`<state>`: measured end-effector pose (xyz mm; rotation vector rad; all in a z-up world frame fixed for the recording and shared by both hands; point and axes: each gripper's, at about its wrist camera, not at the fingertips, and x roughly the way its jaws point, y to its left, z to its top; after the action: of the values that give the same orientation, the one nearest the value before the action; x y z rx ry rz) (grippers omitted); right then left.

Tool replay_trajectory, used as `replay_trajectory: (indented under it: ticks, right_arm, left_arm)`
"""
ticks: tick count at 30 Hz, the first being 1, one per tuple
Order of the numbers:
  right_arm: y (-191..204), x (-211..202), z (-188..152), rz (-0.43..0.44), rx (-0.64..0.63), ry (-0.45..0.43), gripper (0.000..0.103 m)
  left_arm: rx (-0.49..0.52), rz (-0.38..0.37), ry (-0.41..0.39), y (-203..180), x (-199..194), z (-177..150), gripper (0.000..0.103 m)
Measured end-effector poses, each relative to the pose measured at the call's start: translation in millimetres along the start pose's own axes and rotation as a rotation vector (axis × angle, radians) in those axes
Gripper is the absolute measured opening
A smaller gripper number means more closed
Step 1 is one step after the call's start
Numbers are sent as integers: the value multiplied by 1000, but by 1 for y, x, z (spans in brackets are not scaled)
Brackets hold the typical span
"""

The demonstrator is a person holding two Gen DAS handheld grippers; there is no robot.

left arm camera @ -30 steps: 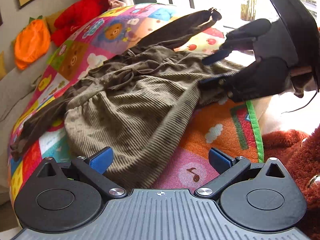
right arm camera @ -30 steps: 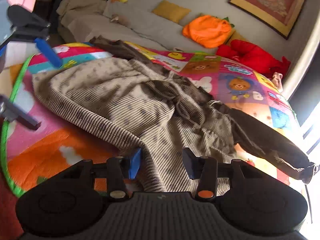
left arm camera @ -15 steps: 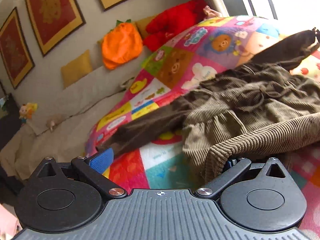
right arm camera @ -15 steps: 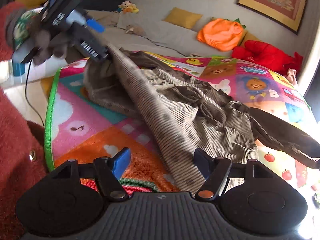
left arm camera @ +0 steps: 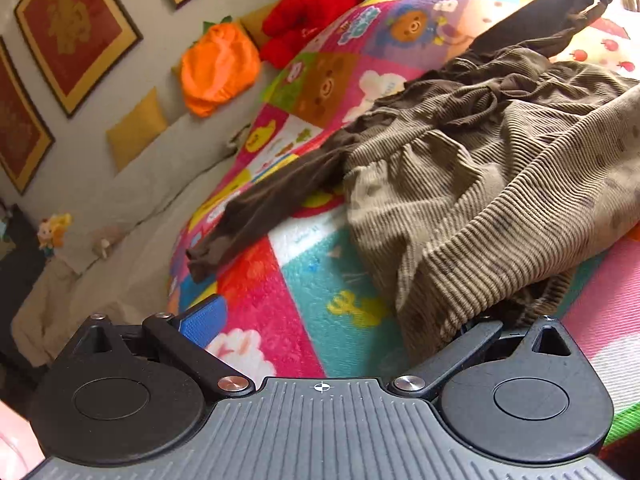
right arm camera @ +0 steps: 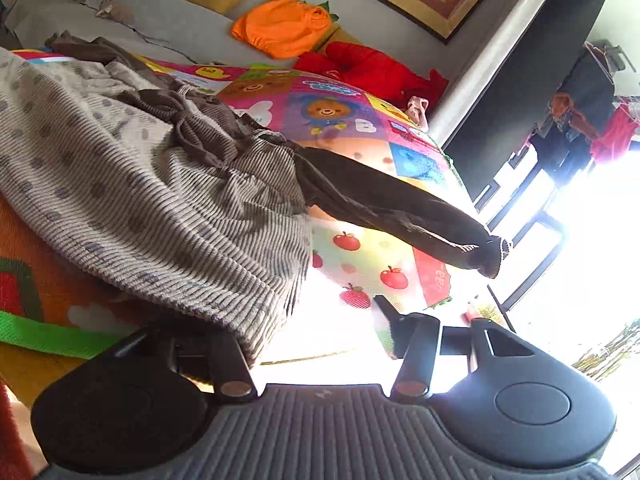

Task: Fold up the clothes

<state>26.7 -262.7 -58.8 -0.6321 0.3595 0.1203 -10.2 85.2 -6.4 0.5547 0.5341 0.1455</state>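
Note:
A brown corduroy dress [left arm camera: 472,184] with dark brown sleeves lies on a colourful play mat [left arm camera: 320,92]. It also shows in the right wrist view [right arm camera: 152,200]. My left gripper [left arm camera: 344,316] is open; the skirt hem drapes over its right finger and hides that tip, the blue left pad [left arm camera: 204,316] is bare. My right gripper [right arm camera: 316,320] is open; the hem covers its left finger, the right finger [right arm camera: 386,312] is bare. One sleeve [left arm camera: 260,208] stretches left, the other sleeve [right arm camera: 404,216] stretches right.
An orange pumpkin cushion [left arm camera: 218,68], a red plush [left arm camera: 320,4] and a yellow cushion [left arm camera: 136,128] sit on the grey sofa [left arm camera: 132,200] behind the mat. Framed pictures [left arm camera: 76,28] hang on the wall. A bright window [right arm camera: 580,240] is at the right.
Both grippers have swung outward, the left toward the left sleeve, the right toward the window side. The skirt hem now lies over the inner finger of each; each other's gripper has left view.

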Motion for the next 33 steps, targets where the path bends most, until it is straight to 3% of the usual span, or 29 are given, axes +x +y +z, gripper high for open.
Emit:
replay_trajectory:
  ticks: [4, 6, 8, 12, 17, 20, 24, 27, 33]
  right_arm:
    - [-52, -34, 34, -64, 126, -144, 46]
    - [-75, -52, 51, -81, 171, -211, 50]
    - [-85, -62, 55, -82, 177, -233, 56]
    - [-94, -65, 41, -11, 185, -180, 70]
    - [-71, -52, -12, 134, 119, 27, 76]
    - [-58, -60, -38, 194, 78, 104, 79]
    - [-53, -76, -46, 295, 43, 106, 81]
    - [-56, -85, -41, 363, 15, 94, 82]
    - [-63, -85, -39, 434, 22, 124, 86]
  left_arm:
    - [-9, 102, -184, 38, -41, 40, 103]
    - [3, 163, -250, 48, -60, 52, 103]
    - [0, 178, -286, 56, -74, 56, 103]
    - [-69, 16, -185, 57, -70, 37, 103]
    - [-77, -222, 45, 33, -48, -19, 103]
    - [-64, -344, 129, 27, -44, -45, 103]
    - [-167, -461, 52, 52, -49, -41, 103]
    - [-310, -521, -15, 69, -43, -24, 103]
    - [-439, -631, -51, 52, -7, 13, 103]
